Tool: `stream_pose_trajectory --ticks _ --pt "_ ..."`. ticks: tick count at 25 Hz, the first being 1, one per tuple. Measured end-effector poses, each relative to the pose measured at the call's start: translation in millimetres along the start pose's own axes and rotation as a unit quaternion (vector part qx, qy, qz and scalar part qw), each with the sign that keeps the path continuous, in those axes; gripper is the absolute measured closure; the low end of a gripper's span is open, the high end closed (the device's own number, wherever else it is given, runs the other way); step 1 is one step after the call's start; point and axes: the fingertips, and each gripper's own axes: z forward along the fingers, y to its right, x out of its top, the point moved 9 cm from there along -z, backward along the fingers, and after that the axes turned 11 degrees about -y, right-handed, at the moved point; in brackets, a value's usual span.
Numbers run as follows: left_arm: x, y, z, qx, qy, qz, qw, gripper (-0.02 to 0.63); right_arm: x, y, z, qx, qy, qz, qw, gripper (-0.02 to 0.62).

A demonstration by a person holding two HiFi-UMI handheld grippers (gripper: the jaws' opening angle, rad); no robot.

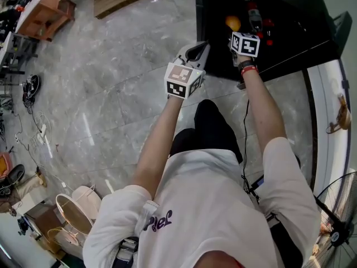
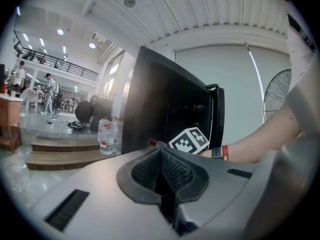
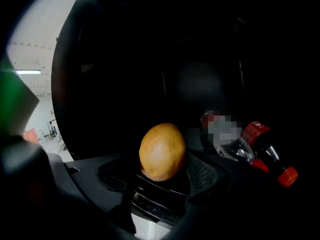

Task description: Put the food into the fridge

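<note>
A potato [image 3: 162,151] is pinched in the right tongs [image 3: 161,173], held inside the dark fridge [image 1: 215,15] near a lying bottle [image 3: 250,144]. Only the setting-down is judged left. The left tongs [image 2: 161,160] are pressed together, empty, outside.

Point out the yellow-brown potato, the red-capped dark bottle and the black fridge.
Oval yellow-brown potato [image 3: 161,151], right gripper view: centre of its skin.
Red-capped dark plastic bottle [image 3: 257,130], right gripper view: its red label.
Black fridge [image 2: 160,101], left gripper view: its broad dark panel.
</note>
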Motion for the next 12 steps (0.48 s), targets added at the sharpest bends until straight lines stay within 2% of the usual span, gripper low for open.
stream_pose_trajectory --ticks 8,12 --pt "2.5 -2.1 -2.7 -0.003 0.001 -0.002 1.0 0.588 8.7 -4.2 9.0 0.008 -0.017 -0.025 1.0 0.282" --pt "0.4 -2.8 -3.3 -0.001 0.004 -0.003 1.0 0.588 10.9 -4.4 15.5 0.012 -0.022 -0.02 0.999 0.281"
